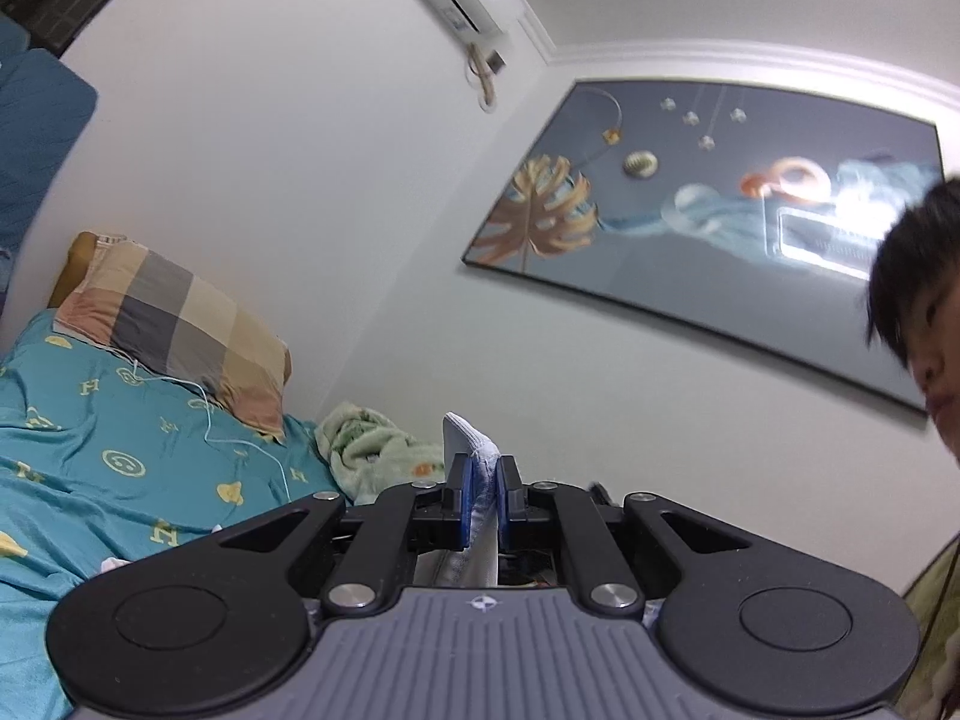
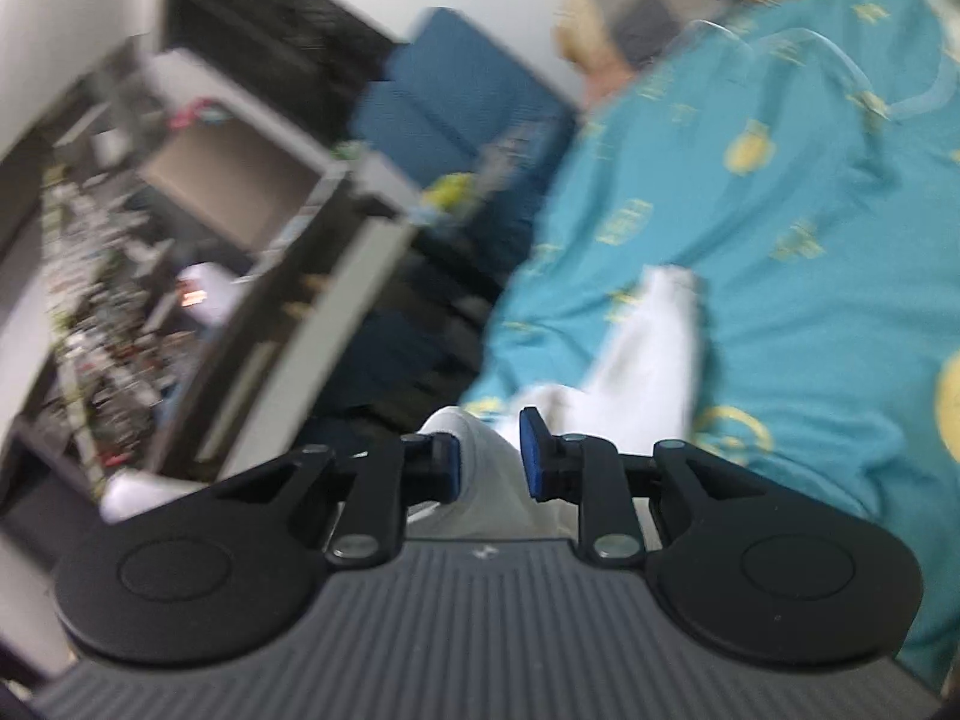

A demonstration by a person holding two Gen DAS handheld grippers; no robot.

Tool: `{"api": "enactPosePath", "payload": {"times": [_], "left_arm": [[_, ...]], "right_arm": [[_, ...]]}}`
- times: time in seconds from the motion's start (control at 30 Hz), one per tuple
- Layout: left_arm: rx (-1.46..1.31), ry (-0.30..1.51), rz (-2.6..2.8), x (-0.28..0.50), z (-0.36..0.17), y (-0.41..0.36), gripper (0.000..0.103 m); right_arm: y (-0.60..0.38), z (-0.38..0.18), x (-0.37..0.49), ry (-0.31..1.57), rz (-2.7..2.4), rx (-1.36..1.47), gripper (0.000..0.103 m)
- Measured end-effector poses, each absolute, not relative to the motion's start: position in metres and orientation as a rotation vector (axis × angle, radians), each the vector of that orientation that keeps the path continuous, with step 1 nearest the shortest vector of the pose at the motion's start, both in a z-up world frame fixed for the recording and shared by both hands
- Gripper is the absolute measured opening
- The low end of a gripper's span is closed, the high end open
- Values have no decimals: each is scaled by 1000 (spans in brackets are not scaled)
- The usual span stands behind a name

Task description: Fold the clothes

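My left gripper points level over the bed and is shut on a white garment. A fold of the cloth sticks up above the blue pads and the rest hangs below them. In the blurred right wrist view the same white garment trails across the teal bedsheet toward my right gripper. That gripper's jaws stand a little apart with white cloth lying between them, and the pads do not visibly pinch it.
A checked pillow and a crumpled green towel lie at the head of the bed by the wall. A person's head is at the right edge. Beside the bed are a blue chair and a cluttered shelf unit.
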State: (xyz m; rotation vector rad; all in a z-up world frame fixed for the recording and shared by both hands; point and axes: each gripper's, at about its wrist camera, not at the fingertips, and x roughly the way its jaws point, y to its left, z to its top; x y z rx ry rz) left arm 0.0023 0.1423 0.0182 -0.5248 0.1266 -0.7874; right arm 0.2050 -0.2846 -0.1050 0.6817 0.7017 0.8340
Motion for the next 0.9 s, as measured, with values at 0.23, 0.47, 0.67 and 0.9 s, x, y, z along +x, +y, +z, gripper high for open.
{"api": "enactPosePath", "payload": {"times": [0.23,0.47,0.67,0.9], "left_arm": [[-647,70,-768,1,20,178,9],[-674,64,-789,-2,19,188,9],[-689,73,-775,0,19,189,9],[-728,70,-717,5,18,197,9]], "right_arm": [[-307,-81,195,522,939,576,70],[-280,-99,218,547,1089,340,70],[-251,-114,227,602,1197,185,70],[-241,-87,199,431,1238,129,70]]}}
